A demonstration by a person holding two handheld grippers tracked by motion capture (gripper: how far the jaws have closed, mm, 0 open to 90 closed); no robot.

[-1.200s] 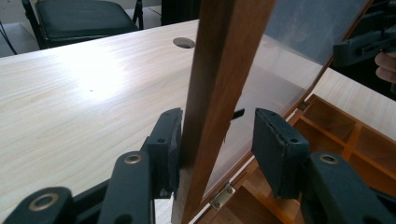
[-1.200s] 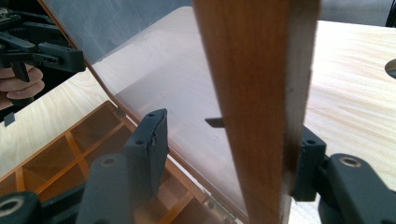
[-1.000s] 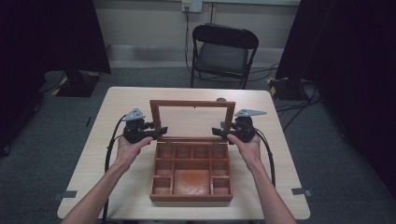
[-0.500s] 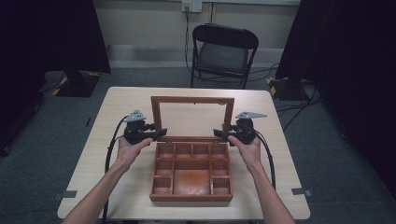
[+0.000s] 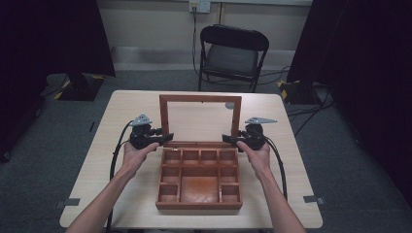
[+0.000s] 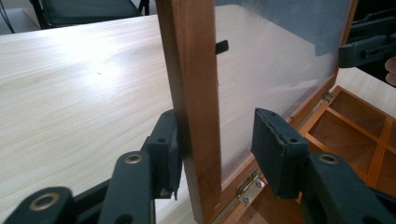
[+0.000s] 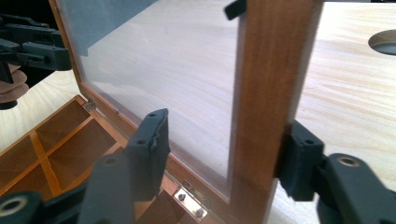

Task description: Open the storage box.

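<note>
High view: brown wooden glass-paned lid (image 5: 200, 98) stands upright behind compartmented wooden box (image 5: 199, 206), mid-table, long axis left-right. Left gripper (image 5: 167, 137) and right gripper (image 5: 227, 139) are spread, straddling the side rails, inner pads clear. Gripper views crop lid top.

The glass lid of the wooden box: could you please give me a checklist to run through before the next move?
1. Lid open and upright: ok.
2. Left gripper astride the lid's side rail: ok.
3. Left gripper clamped on it: not ok; inner jaw stands off the glass.
4. Right gripper clamped on its rail: not ok; inner jaw stands apart.
5. Box compartments empty: ok.
6. Hinge screws tight: cannot tell.
</note>
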